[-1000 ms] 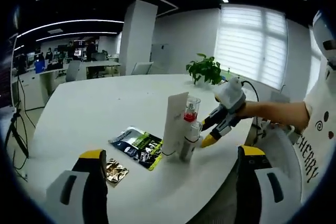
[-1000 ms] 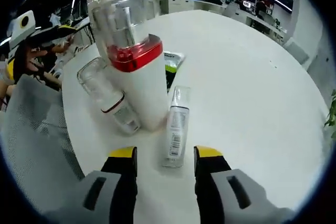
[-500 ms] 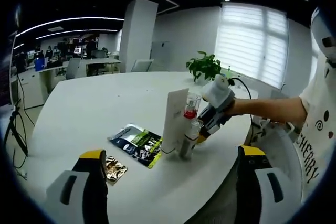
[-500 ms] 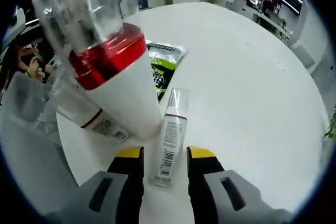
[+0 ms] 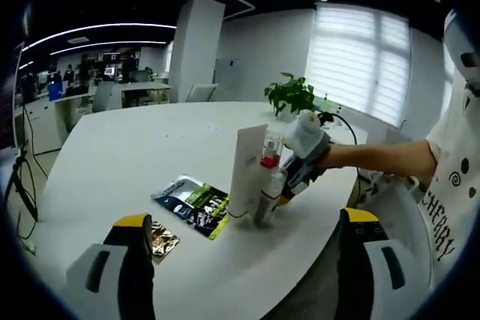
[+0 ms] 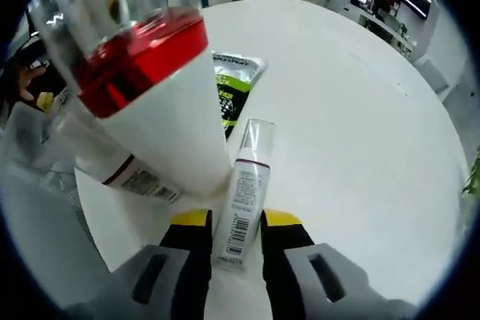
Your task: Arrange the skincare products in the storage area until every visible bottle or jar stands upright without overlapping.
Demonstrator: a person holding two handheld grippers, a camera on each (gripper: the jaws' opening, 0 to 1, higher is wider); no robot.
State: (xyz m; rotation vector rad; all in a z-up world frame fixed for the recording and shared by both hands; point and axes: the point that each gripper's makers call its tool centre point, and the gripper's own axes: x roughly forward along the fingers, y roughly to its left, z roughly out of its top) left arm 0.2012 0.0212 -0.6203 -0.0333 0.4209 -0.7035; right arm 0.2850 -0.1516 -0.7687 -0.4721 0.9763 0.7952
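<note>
the slim bottle (image 6: 241, 196) lies flat on the table (image 6: 360, 133), long axis running straight out along the right claw (image 6: 234, 224), whose jaws pinch its base. upright bottles (image 6: 161, 103) stand just left. the left claw (image 5: 244, 222) hangs wide, farther off.

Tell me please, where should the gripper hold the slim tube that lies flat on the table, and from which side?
Grip the slim tube across its barcode end, coming along the table from that end. It lies flat with its clear cap pointing away, and the right gripper already has a jaw on each long side. The big red-banded bottle stands close beside it, so a sideways approach looks blocked.
</note>
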